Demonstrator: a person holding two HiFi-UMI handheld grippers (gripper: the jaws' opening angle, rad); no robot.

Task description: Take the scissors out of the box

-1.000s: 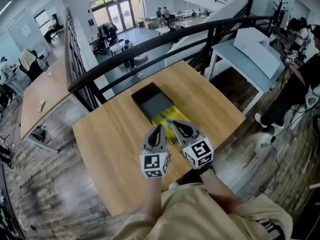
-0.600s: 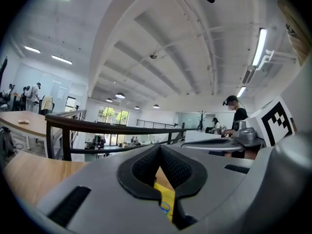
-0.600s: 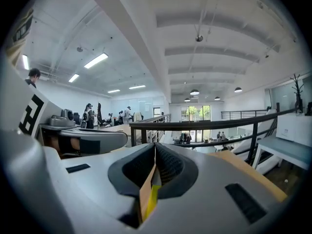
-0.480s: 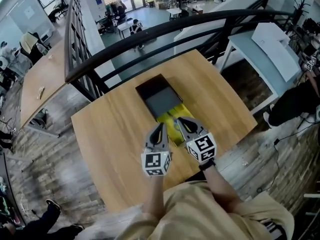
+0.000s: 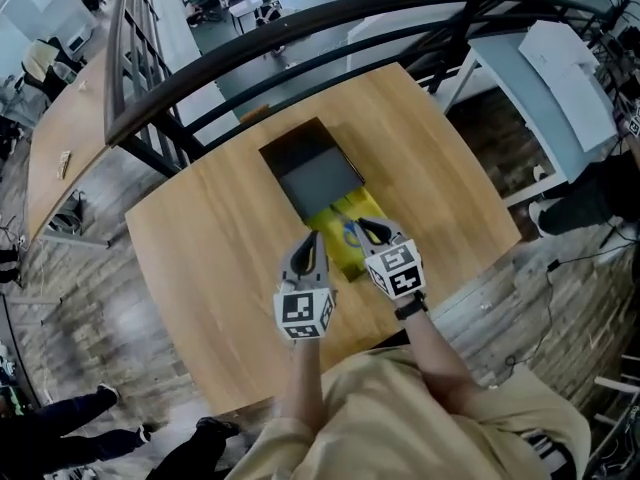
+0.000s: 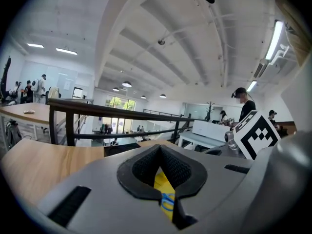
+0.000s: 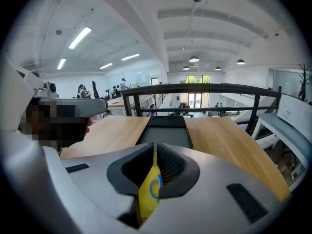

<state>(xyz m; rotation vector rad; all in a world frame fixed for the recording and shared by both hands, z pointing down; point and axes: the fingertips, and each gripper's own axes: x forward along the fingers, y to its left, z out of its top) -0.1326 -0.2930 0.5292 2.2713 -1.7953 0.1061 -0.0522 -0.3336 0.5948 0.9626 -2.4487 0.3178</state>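
Both your grippers are over the near end of the box [image 5: 318,173], on the wood table [image 5: 200,268].

Left gripper [image 5: 313,240]: fingers together, nothing between the pads. In the left gripper view you see yellow and a blue loop through the slot behind the tips. That's below the jaws, not in them.

Right gripper [image 5: 361,225]: fingers also together and empty. The right gripper view shows the same yellow with a blue ring through the slot, and the box straight ahead past the tips.

Scissors [image 5: 347,234]: only the blue handle loops show, on a yellow pack [image 5: 365,208]. The pack lies flat against the box's near end, between and just under your two sets of tips. Can't tell whether it sits in the box's open end or on the table touching it.

The box is black-walled with a flat grey face on top, its long side pointing away from you toward the railing [image 5: 300,43].

Writing: print on the pack is too small to read. The only clear markings are the black-and-white square codes on the cubes [image 5: 304,313] on your grippers.
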